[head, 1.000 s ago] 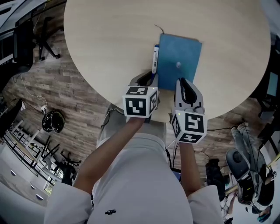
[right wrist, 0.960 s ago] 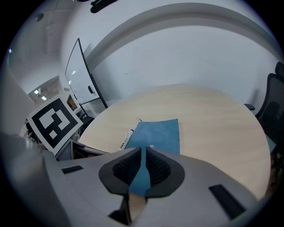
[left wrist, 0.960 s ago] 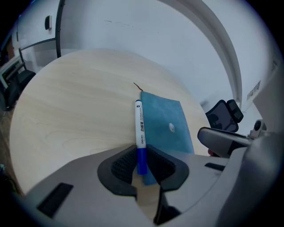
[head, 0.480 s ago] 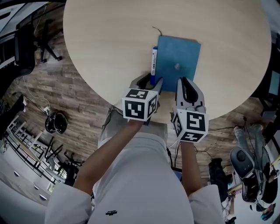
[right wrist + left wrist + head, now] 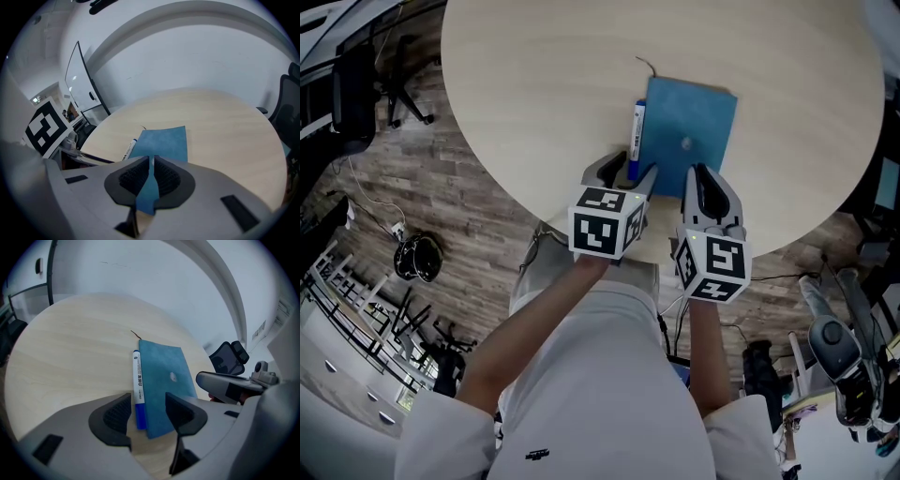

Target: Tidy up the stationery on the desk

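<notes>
A blue notebook [image 5: 689, 122] lies on the round wooden desk [image 5: 534, 84], with a blue-capped white marker [image 5: 637, 141] along its left edge. My right gripper [image 5: 703, 183] is shut on the notebook's [image 5: 161, 140] near edge, the blue cover pinched between its pads [image 5: 136, 180]. My left gripper [image 5: 623, 173] is open, its jaws either side of the marker's [image 5: 138, 390] near blue end without closing on it. The notebook [image 5: 164, 380] fills the space to the right of the marker.
A thin dark cord end [image 5: 645, 64] pokes out beyond the notebook's far corner. Office chairs [image 5: 356, 84] stand on the wood floor left of the desk, and a black chair [image 5: 229, 357] is beyond its right side.
Both grippers stay where they were near the desk's front edge; the view has shifted slightly. The right stays closed on the notebook, the left open at the marker.
</notes>
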Action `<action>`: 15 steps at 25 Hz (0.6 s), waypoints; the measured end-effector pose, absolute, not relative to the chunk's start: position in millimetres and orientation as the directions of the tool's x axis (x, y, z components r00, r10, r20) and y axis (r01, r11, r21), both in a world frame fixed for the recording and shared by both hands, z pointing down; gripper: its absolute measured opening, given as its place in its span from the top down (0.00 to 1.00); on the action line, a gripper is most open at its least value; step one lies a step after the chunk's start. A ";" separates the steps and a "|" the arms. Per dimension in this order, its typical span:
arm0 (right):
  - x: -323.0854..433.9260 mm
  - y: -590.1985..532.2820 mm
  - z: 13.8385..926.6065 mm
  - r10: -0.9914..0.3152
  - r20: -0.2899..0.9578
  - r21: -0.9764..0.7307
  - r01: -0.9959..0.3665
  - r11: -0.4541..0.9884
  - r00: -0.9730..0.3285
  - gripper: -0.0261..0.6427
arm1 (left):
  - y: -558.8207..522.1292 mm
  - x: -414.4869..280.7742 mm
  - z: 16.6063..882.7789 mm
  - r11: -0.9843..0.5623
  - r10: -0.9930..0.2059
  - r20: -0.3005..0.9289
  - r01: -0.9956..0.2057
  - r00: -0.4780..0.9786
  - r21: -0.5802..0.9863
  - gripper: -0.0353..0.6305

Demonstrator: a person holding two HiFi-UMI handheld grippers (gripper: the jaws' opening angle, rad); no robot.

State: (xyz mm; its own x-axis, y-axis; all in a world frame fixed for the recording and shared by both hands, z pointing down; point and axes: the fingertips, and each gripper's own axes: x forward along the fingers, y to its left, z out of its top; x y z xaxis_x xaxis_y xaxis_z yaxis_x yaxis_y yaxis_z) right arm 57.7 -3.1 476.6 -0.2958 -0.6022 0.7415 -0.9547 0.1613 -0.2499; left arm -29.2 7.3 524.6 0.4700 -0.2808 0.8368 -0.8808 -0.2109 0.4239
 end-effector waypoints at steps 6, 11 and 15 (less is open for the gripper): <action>54.3 -5.2 465.7 -0.614 0.733 -0.240 -0.956 0.170 -0.293 0.88 | 2.9 -33.3 511.7 -0.212 -0.309 0.822 -0.877 0.479 0.431 0.62; 52.4 -4.9 456.7 -0.629 0.721 -0.253 -0.955 0.153 -0.292 0.88 | 1.1 -36.9 493.8 -0.242 -0.342 0.803 -0.871 0.489 0.427 0.62; 51.2 -0.2 440.8 -0.641 0.707 -0.259 -0.953 0.159 -0.299 0.88 | 1.8 -39.9 469.4 -0.281 -0.379 0.777 -0.863 0.502 0.420 0.75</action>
State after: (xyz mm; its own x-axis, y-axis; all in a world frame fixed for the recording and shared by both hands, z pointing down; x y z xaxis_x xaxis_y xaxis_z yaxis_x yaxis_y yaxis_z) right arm 51.2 -0.2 440.8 -0.2989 -0.6414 0.7066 -0.9528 0.1586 -0.2590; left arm -39.9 1.8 469.4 0.5016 -0.3794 0.7774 -0.8630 -0.2813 0.4196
